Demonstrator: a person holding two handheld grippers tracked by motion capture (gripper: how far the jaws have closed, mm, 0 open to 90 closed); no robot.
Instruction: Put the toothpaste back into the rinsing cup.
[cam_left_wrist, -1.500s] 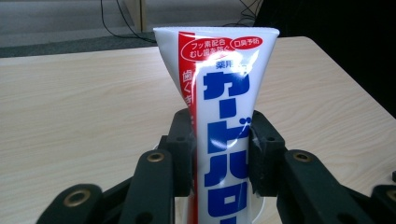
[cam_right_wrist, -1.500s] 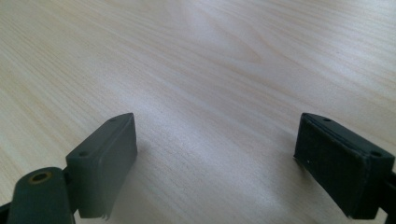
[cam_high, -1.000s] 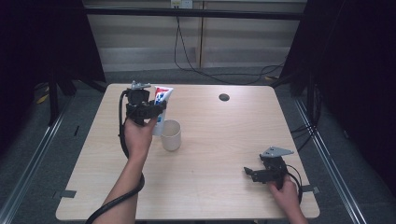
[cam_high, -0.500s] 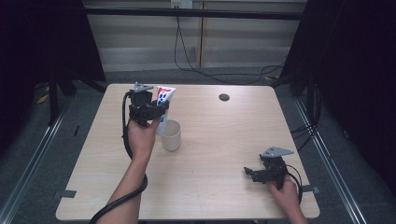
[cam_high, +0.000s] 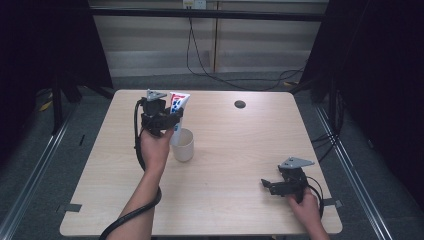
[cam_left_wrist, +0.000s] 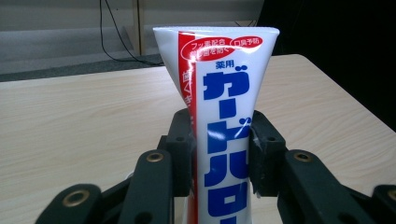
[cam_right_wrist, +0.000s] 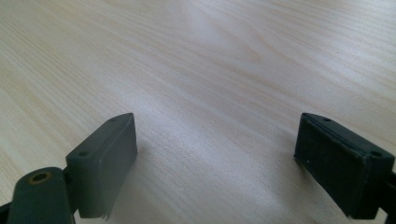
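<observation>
In the high view, the left gripper (cam_high: 167, 120) has drifted slightly toward the lower right of the frame since a second ago, carrying the tube (cam_high: 176, 116) with it so the tube's lower end now hangs over the cup (cam_high: 183, 145), just left of centre; the cup itself, the right gripper (cam_high: 274, 186) at lower right and the small dark disc (cam_high: 240, 104) near the table's (cam_high: 230, 150) far edge have not shifted. The count stands at one tube, one cup, one disc and two grippers, each in a hand coming in from the bottom edge. In the left gripper view, the tube (cam_left_wrist: 224, 135) stands upright through the middle of the frame, crimped end up, white with a red stripe and blue lettering, and the two black pads (cam_left_wrist: 180, 144) press on its sides, clamping it, with the pale table (cam_left_wrist: 70, 121) behind. In the right gripper view, the jaws are spread wide, one at lower left and one at lower right of the frame, with nothing between them and the bare wood-grain table (cam_right_wrist: 210, 70) close beneath.
</observation>
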